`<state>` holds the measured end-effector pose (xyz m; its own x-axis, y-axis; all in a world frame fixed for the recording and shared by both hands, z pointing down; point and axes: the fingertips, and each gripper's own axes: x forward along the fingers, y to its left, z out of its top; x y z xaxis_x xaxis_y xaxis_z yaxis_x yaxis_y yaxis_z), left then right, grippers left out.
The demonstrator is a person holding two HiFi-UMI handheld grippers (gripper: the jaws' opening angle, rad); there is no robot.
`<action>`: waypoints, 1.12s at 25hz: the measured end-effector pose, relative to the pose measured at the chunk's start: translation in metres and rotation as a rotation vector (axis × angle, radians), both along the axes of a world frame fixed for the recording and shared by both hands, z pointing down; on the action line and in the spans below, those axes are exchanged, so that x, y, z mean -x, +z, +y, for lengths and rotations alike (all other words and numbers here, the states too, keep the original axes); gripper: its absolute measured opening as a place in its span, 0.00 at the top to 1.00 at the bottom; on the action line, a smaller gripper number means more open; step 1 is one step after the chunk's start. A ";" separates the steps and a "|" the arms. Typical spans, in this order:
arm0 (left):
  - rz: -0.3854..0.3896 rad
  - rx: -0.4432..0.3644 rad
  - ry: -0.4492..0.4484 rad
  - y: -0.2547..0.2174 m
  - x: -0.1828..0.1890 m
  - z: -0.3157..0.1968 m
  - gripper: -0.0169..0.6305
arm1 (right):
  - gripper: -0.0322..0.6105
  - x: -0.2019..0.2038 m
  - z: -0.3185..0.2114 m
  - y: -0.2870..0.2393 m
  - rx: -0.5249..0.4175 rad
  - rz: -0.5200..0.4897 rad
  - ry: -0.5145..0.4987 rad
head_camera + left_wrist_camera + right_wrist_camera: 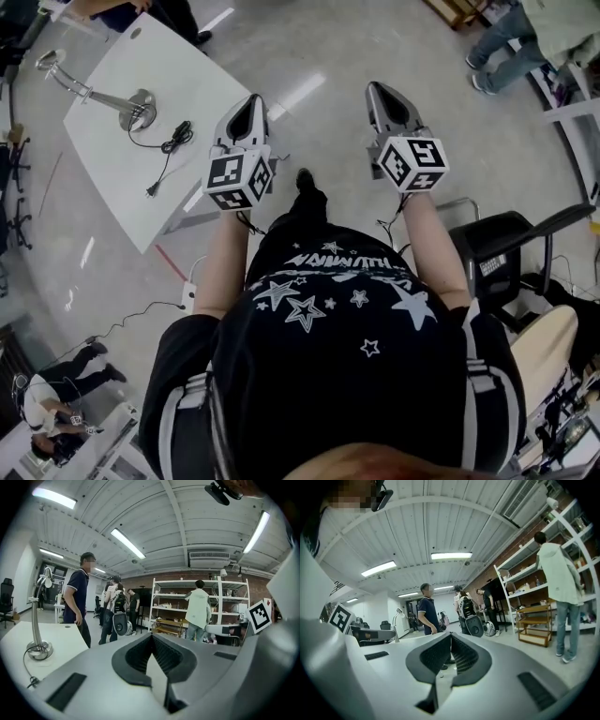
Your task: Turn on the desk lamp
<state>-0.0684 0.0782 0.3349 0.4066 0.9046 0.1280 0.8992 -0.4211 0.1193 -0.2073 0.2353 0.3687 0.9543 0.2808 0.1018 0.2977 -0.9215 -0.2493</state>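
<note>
Hovering near 1 white table [192,70] with 1 desk lamp [137,109], the 2 tools, left gripper [251,99] and right gripper [381,90], are closed and empty.

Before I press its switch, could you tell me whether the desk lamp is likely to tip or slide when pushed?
The desk lamp should hold steady under a light press: its round metal base looks broad and weighty. A push high on the tall thin neck could tip it. On the smooth table it may slide, the loose cord trailing limply.

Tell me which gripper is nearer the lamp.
The left gripper, on the side of the white table where the desk lamp stands; the right gripper is farther.
</note>
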 end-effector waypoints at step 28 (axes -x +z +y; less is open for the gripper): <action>-0.060 0.049 -0.134 0.010 -0.209 0.055 0.96 | 0.94 -0.271 0.051 -0.002 0.033 -0.051 -0.238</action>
